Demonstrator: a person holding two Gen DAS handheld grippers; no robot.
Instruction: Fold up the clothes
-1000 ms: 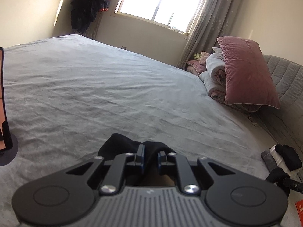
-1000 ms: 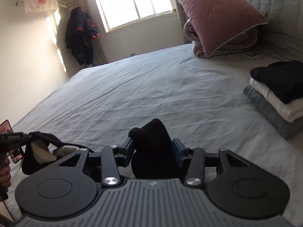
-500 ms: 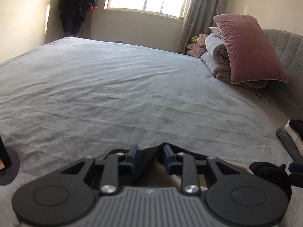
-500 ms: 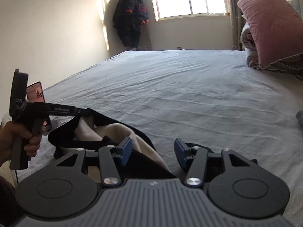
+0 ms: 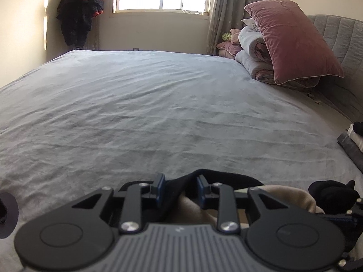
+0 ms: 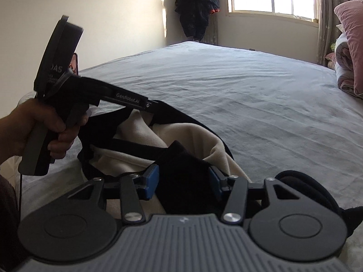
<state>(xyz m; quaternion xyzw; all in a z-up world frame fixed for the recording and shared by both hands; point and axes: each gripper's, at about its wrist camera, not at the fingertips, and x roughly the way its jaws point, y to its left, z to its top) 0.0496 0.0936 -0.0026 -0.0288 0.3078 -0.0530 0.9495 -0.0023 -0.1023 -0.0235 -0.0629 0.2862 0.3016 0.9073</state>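
Observation:
A black garment with a cream fleece lining (image 6: 186,140) is held up over the near edge of the grey bed (image 5: 158,104). My left gripper (image 5: 180,189) is shut on the garment's black rim (image 5: 217,175); it also shows from the side in the right wrist view (image 6: 145,106). My right gripper (image 6: 183,180) has its jaws set wide around a bunched black fold of the same garment (image 6: 183,170), pads touching the cloth. The cream lining (image 5: 283,195) shows between the two grippers.
A pink pillow (image 5: 292,38) on a rolled quilt stands at the bed's far right by a grey headboard (image 5: 340,52). Folded clothes (image 5: 351,142) are stacked at the right edge. A dark jacket (image 6: 197,2) hangs by the window. A phone on a stand (image 6: 73,64) is at left.
Both grippers have swung left with the garment. The right jaws, which were open half a second ago, now sit around a black fold. The garment's opening has spread, showing more cream lining.

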